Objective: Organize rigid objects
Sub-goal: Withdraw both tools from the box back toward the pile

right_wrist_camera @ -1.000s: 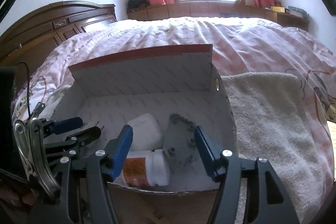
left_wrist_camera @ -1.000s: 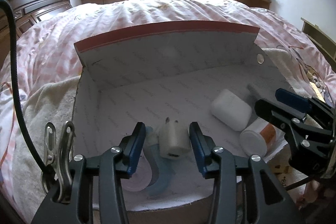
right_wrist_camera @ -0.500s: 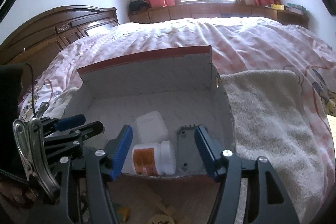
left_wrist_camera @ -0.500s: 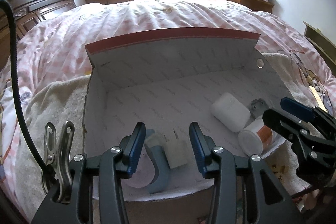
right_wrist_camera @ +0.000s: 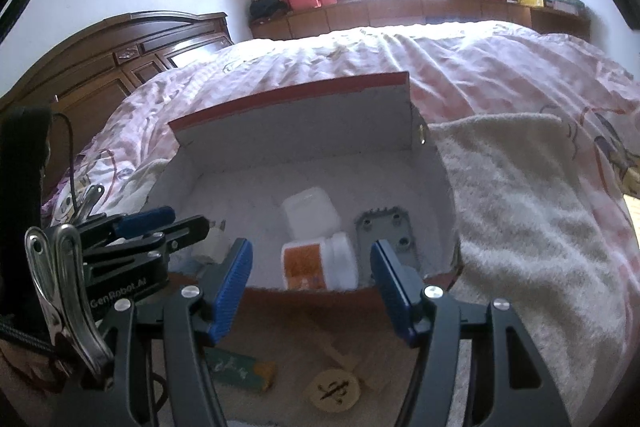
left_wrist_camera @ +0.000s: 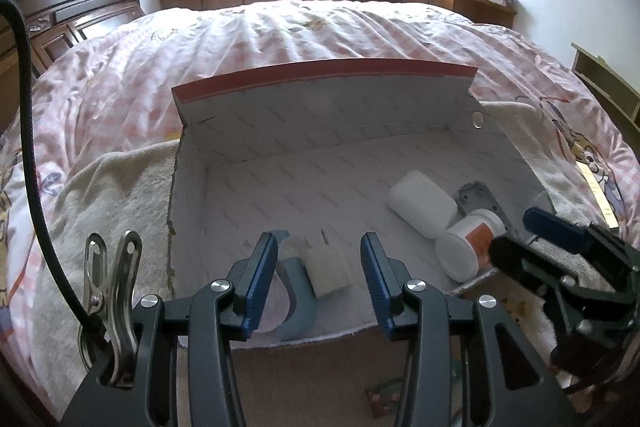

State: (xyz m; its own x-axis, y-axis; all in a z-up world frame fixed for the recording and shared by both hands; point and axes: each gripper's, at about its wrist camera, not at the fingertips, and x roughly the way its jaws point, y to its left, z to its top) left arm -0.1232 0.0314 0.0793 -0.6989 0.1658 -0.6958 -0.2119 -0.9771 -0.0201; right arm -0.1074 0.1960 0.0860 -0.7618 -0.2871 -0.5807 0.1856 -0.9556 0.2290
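Left claw (left_wrist_camera: pixel 319 277) hovering at near edge of open box (left_wrist_camera: pixel 320 115), fingers spread wide, gripping nothing. White plug adapter (left_wrist_camera: pixel 328 267) lying on box floor between its fingertips, leaning on blue tape roll (left_wrist_camera: pixel 298 301).

Right claw (right_wrist_camera: pixel 311 287) also gaping wide and empty, sitting just outside front wall of box. Orange-labelled white bottle (right_wrist_camera: pixel 318 265) lying on its side inside, white container (right_wrist_camera: pixel 311 213) just behind it, grey metal plate (right_wrist_camera: pixel 386 235) beside them.

Box resting on cream towel (right_wrist_camera: pixel 520 219) on bed (left_wrist_camera: pixel 280 39).
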